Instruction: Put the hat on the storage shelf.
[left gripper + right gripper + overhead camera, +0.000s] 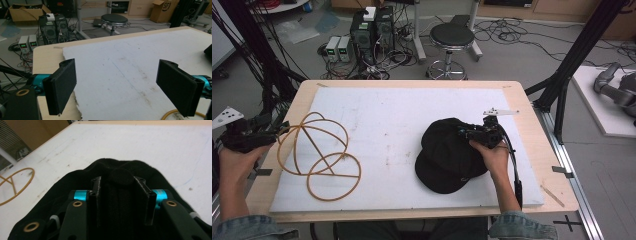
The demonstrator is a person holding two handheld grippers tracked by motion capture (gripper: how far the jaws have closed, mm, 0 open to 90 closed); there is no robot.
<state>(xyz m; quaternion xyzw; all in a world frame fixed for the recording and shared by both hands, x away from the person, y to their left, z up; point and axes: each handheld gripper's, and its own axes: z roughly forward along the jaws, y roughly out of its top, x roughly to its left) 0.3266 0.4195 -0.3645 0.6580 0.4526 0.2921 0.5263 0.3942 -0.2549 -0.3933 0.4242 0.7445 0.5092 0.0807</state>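
So the white foam board (402,125) covers most of the table, black cap (447,155) lower right of centre, brim toward the bottom edge. Right gripper (479,132) reaches in from the right, jaws pinching the cap's crown. Left gripper (277,131) sits at the left edge, jaws wide apart, beside the yellow wire frame (319,155).

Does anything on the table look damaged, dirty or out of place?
Nothing is badly wrong. The white foam board has grey smudges and a ragged, chipped near edge. The black cap and the yellow wire frame lie well apart. The right tool presses the cap's crown.
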